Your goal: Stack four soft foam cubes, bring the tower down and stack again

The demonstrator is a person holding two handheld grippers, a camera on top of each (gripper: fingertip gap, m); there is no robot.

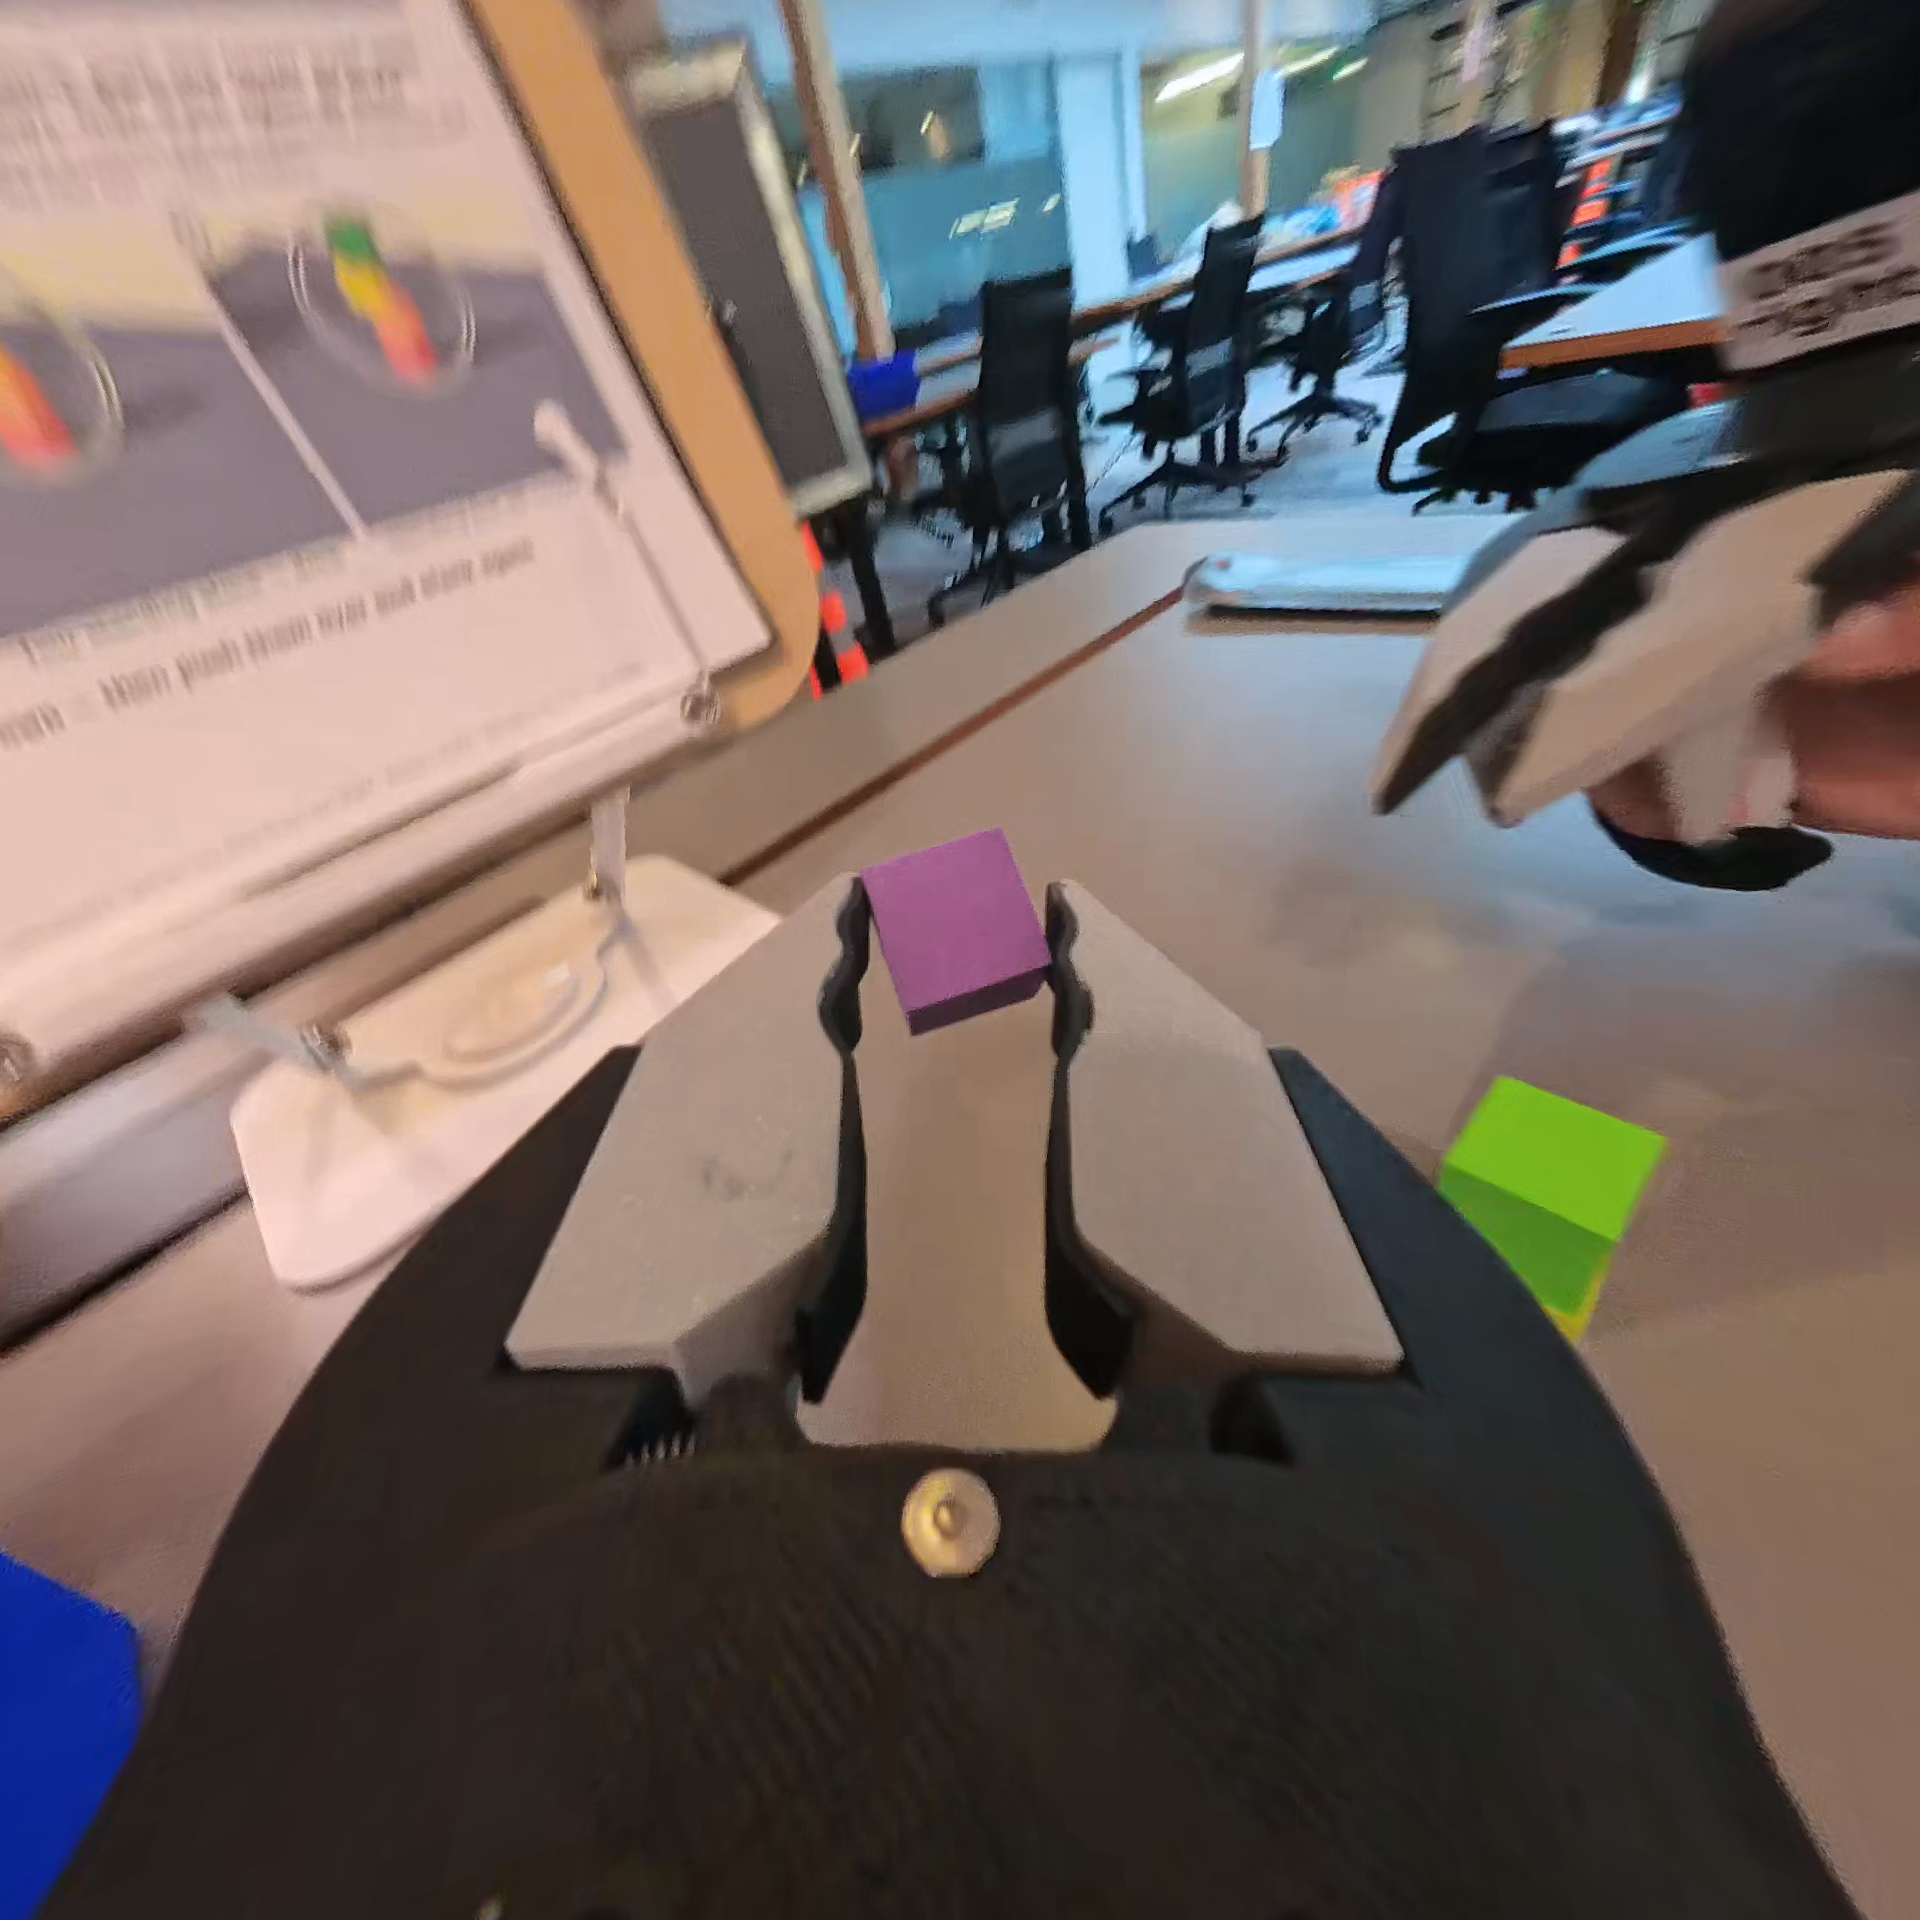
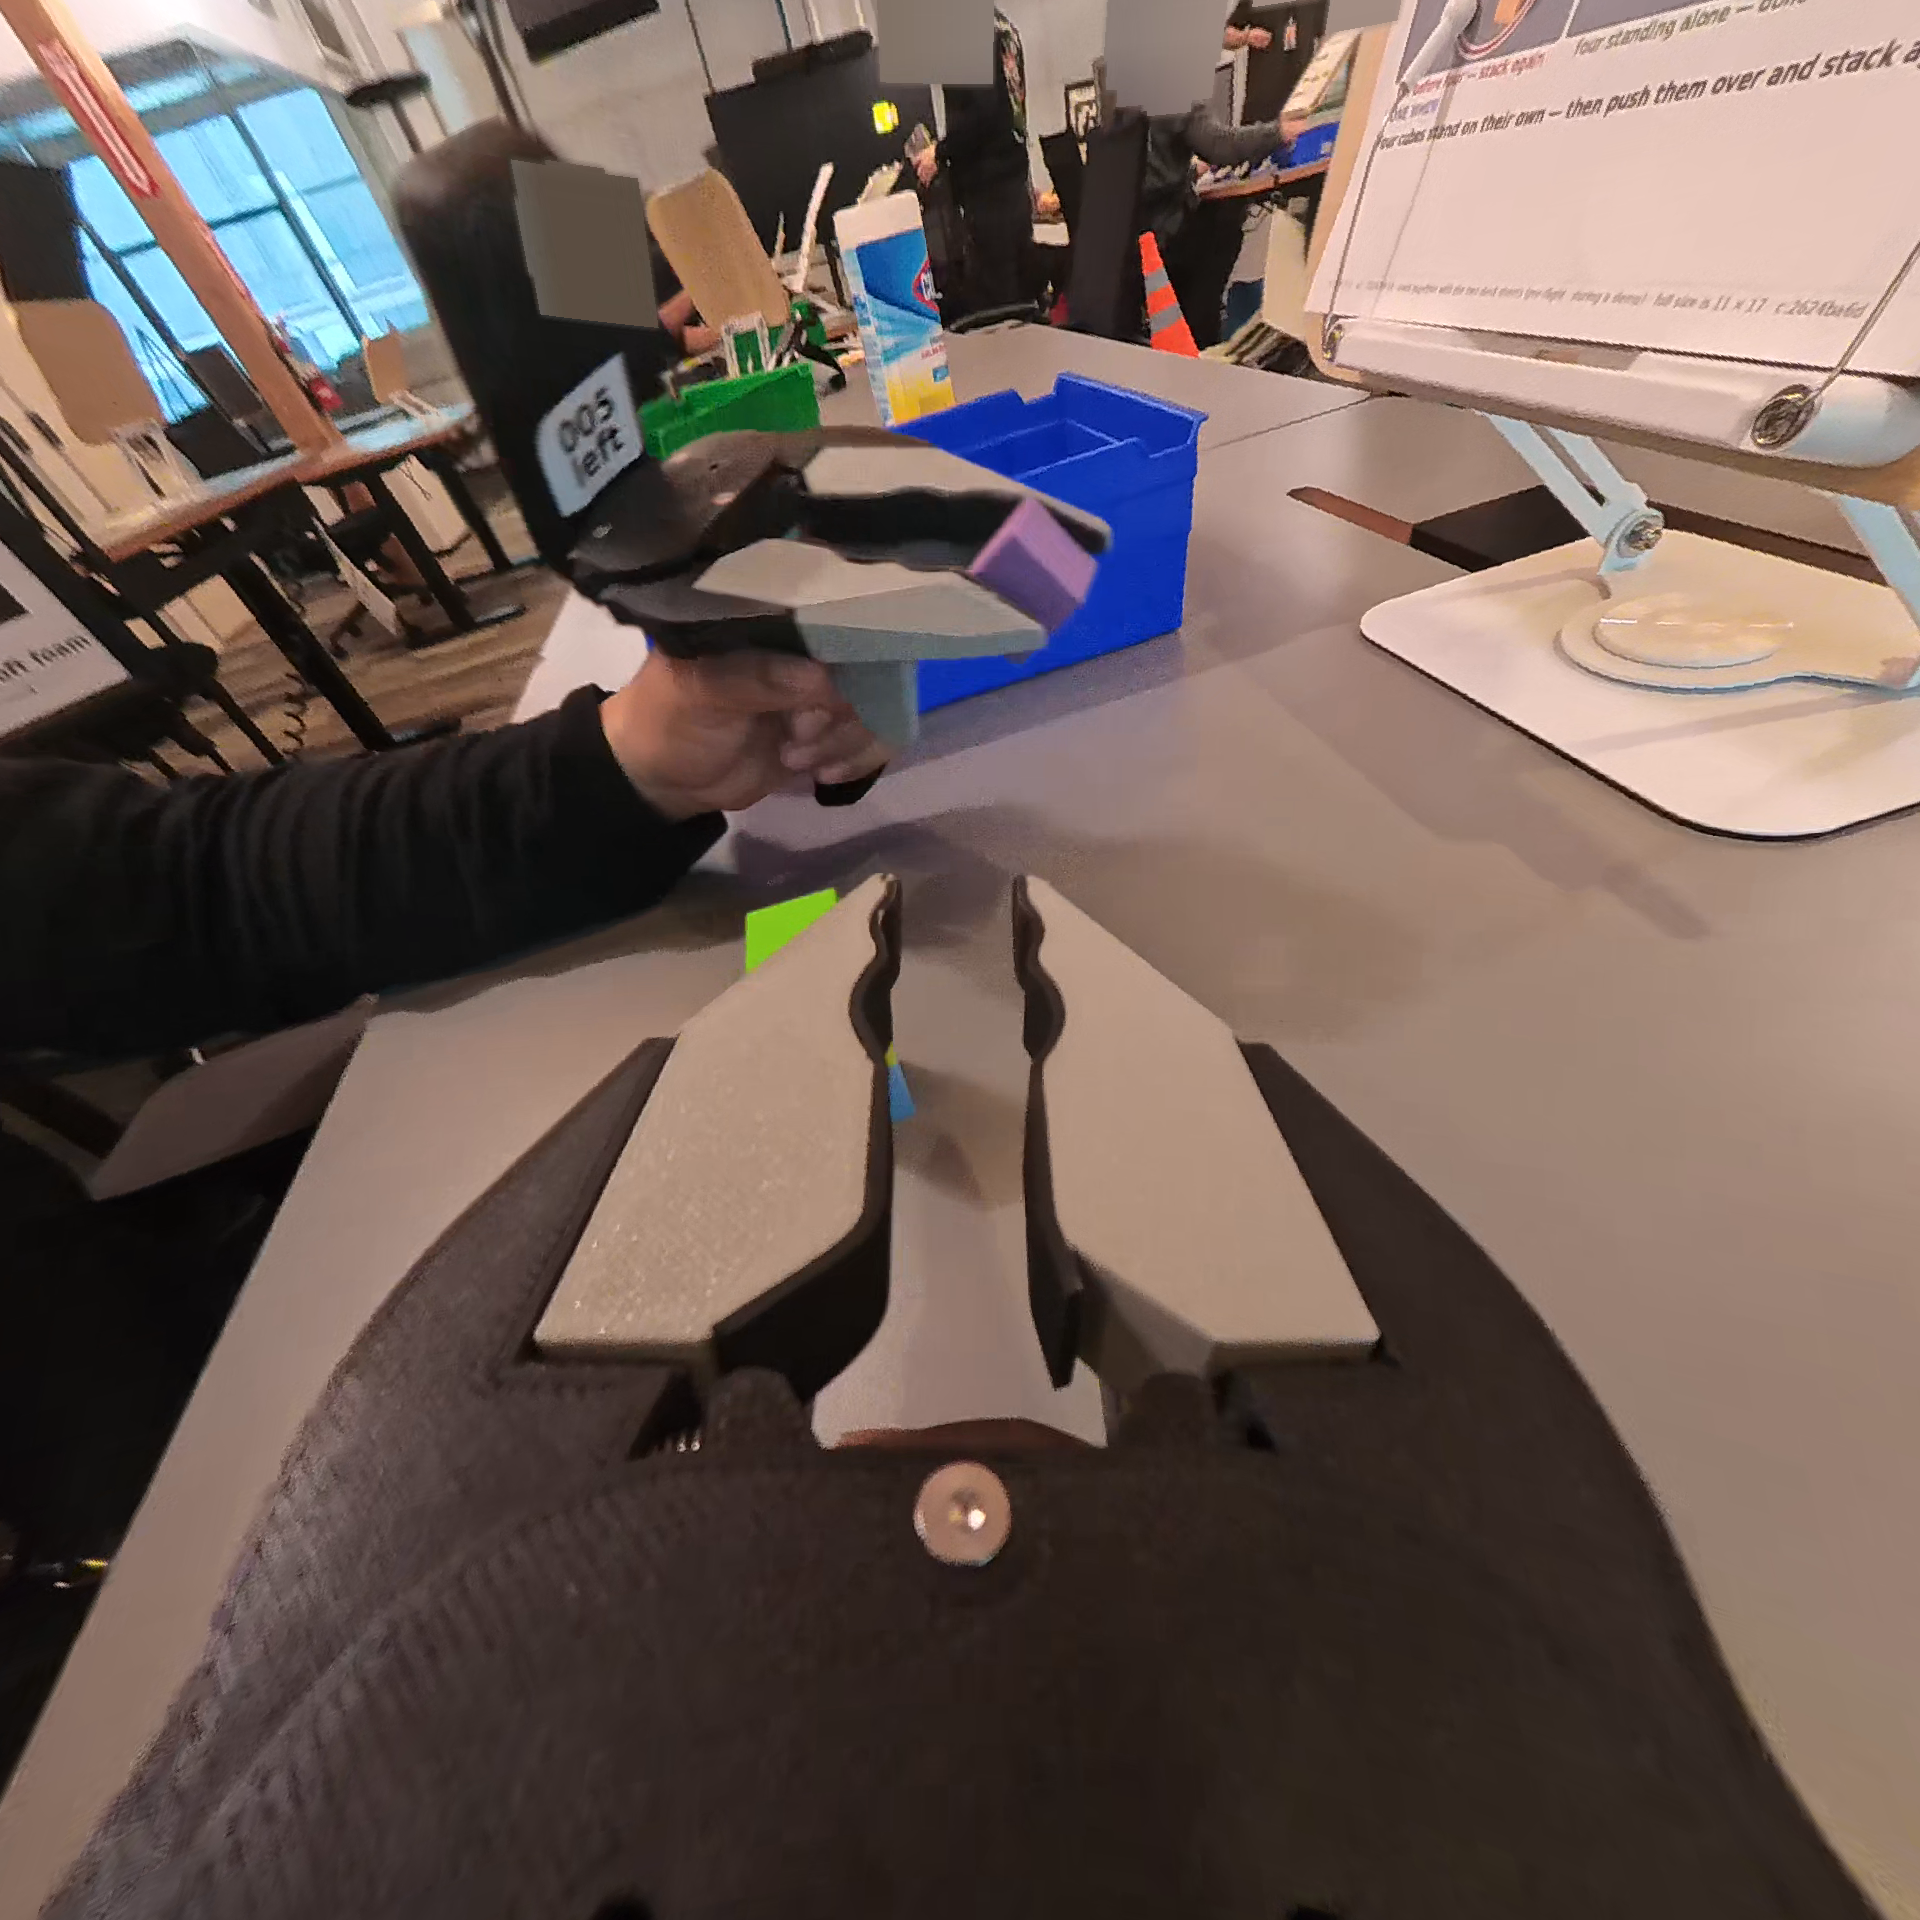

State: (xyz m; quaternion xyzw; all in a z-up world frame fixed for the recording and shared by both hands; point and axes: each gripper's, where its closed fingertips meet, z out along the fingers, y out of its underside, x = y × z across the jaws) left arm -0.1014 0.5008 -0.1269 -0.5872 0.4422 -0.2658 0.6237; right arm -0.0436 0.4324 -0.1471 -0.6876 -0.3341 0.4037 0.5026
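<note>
While left gripper hangs above grey surface, fingers pinch purple cube at frame centre, cube tilted, clear of surface. Green cube lower right of left wrist view, sitting atop yellowish cube, stack standing on surface. Right gripper fingers slightly spread, nothing between; green cube peeks past its left finger, sliver of blue cube lower in gap. Blue bin behind, upper centre of right wrist view. White stand with instruction sheet at right
</note>
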